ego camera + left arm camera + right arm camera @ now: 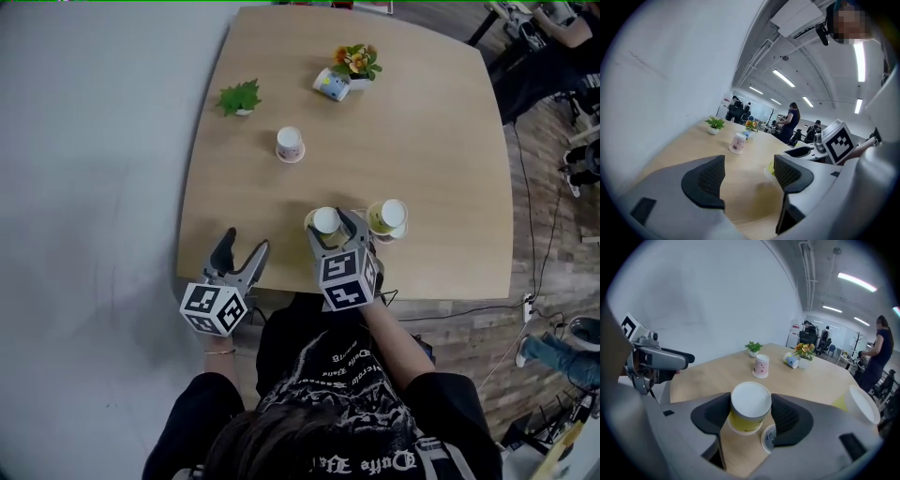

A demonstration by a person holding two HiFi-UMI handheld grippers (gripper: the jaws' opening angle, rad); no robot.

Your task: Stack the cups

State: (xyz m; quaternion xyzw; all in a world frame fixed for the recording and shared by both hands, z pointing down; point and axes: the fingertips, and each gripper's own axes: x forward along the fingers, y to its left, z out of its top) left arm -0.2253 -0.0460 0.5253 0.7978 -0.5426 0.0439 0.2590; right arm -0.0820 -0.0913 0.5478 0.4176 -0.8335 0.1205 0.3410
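An upside-down yellow cup [325,221] [749,409] sits between the pads of my right gripper [332,225] [750,405], which is shut on its sides near the table's front edge. A second yellow cup [388,217] [859,405] stands upside down just to its right. A pink cup [290,144] [738,143] [761,366] stands upside down farther back, mid-table. A blue cup [331,85] [791,361] lies on its side by the flowers. My left gripper [245,242] [749,168] hangs open and empty over the front left edge.
A flower pot [357,64] [805,352] and a small green plant [240,97] [714,124] stand at the back of the wooden table [441,141]. A small white-and-blue round thing [767,438] shows under the held cup. A white wall runs along the left; people stand beyond the table.
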